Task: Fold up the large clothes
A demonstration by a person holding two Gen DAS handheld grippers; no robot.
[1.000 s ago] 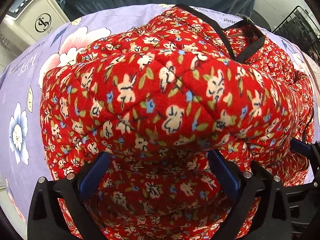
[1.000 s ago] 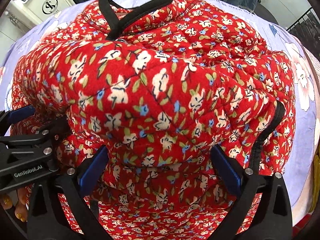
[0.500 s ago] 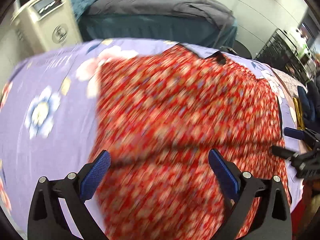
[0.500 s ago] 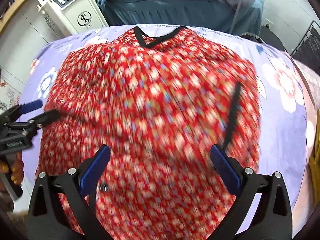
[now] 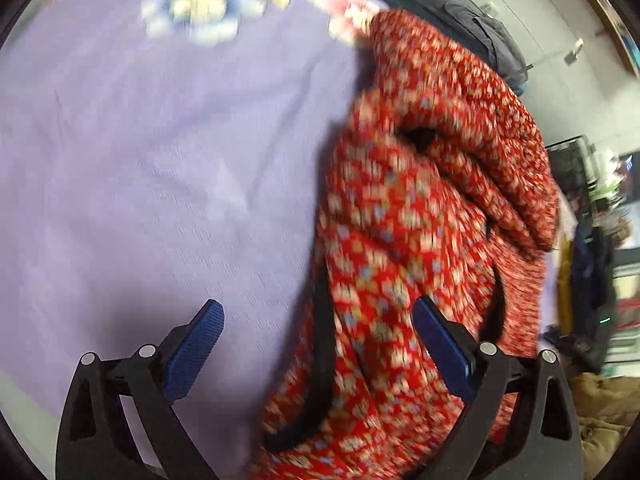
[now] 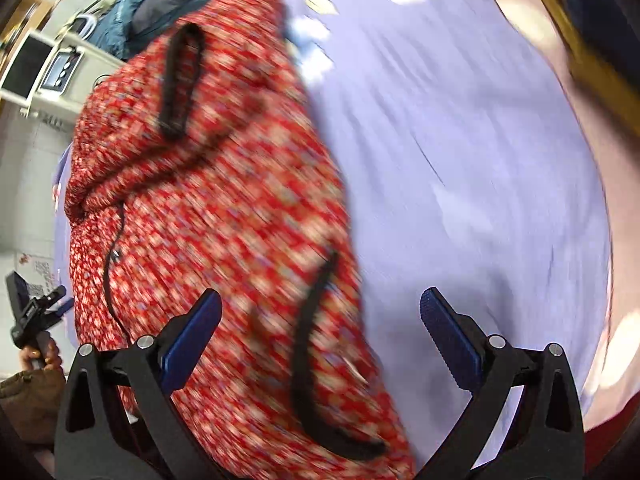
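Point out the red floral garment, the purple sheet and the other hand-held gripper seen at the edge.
red floral garment (image 6: 224, 216): right wrist view, middle of the quilted fabric.
purple sheet (image 5: 160, 184): left wrist view, bare stretch.
left hand-held gripper (image 6: 38, 310): right wrist view, far left edge, black frame.

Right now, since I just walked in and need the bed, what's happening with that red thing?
A person with two handheld grippers is folding a red floral quilted garment on a lilac floral bedsheet. The left gripper and right gripper are both open, gripping nothing. The garment lies bunched in a heap; the frames are motion-blurred.
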